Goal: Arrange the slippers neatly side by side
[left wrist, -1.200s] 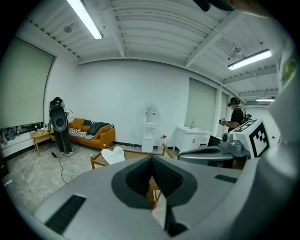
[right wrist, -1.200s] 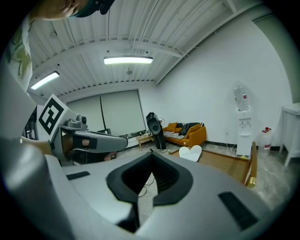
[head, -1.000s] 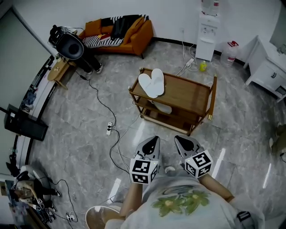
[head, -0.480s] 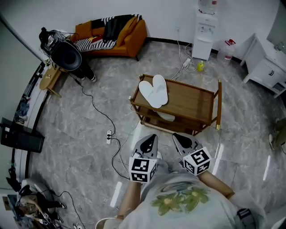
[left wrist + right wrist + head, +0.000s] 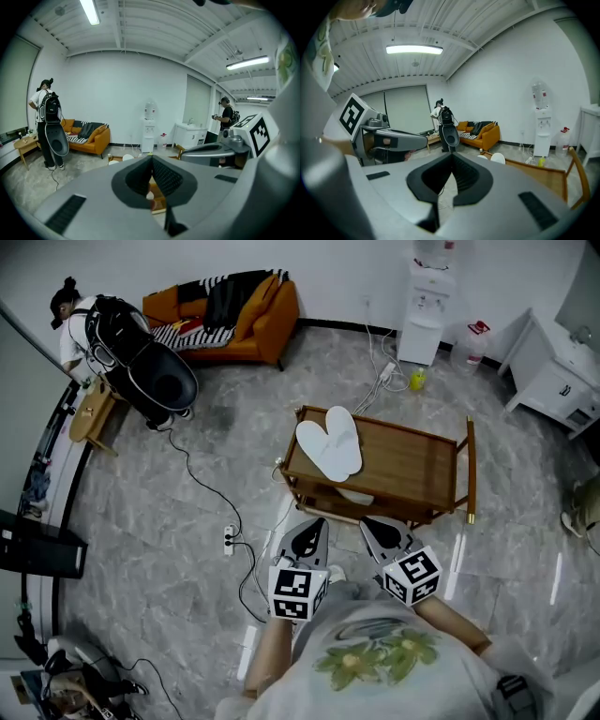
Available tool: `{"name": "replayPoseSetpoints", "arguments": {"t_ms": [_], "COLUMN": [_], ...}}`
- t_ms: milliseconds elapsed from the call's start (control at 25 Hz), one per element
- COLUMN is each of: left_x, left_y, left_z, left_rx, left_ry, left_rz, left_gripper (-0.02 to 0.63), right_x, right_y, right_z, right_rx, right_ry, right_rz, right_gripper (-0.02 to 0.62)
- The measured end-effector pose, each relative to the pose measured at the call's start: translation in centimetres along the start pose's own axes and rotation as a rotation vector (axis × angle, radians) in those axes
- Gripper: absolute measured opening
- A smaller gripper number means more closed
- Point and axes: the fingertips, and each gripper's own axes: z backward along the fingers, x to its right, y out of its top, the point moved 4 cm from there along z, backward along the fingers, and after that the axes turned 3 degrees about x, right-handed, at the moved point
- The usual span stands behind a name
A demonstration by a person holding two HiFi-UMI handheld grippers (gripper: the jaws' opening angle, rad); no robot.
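Black cords point(image 5: 246, 559) trail over the grey floor point(image 5: 169, 521) from a power strip point(image 5: 228, 540) and loop close to the person's left side. A step toward the cart could catch one, I judge, and jerk both hands off line.

Next comes the left gripper point(image 5: 315, 531), its jaws pressed together with nothing between them, pointed at the cart from just short of it. It would have to be opened before reaching anything, or it will only shove.

Ahead of it, the two white slippers point(image 5: 330, 442) lie on the top shelf of the wooden cart point(image 5: 412, 460), at its left end. They touch and overlap at the near ends and splay apart at the far ends. Because they overlap, a pinch there may well take both at once and drag the pair crooked. Because they sit near the left edge, a push could slide one off onto the floor.

A pale shape point(image 5: 352, 495) on the lower shelf may be a third slipper; I cannot tell. Whether the cart rolls is unclear, so leaning on it is a risk too.

Right of that, the right gripper point(image 5: 373, 529) is likewise closed and empty, held beside its partner. The two are near enough to knock together over the slippers.
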Motion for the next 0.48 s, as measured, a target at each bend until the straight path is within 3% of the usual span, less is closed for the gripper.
{"name": "replayPoseSetpoints", "arguments": {"t_ms": [280, 480], "left_x": [-3.9, -3.9], "left_y": [-0.3, -1.3], "left_z": [-1.4, -1.8], "left_rx": [-0.01, -0.018], "left_ry": [-0.037, -0.061], "left_rz": [0.012, 0.028], "left_gripper": [0.015, 0.015], "right_x": [0.7, 1.0], "right_y": [0.0, -1.0], "right_z": [-2.7, -2.8], "right_rx": [-0.001, -0.023], "right_ry": [-0.076, -0.103], "right_rz": [-0.012, -0.026], "right_gripper": [0.006, 0.006]}}
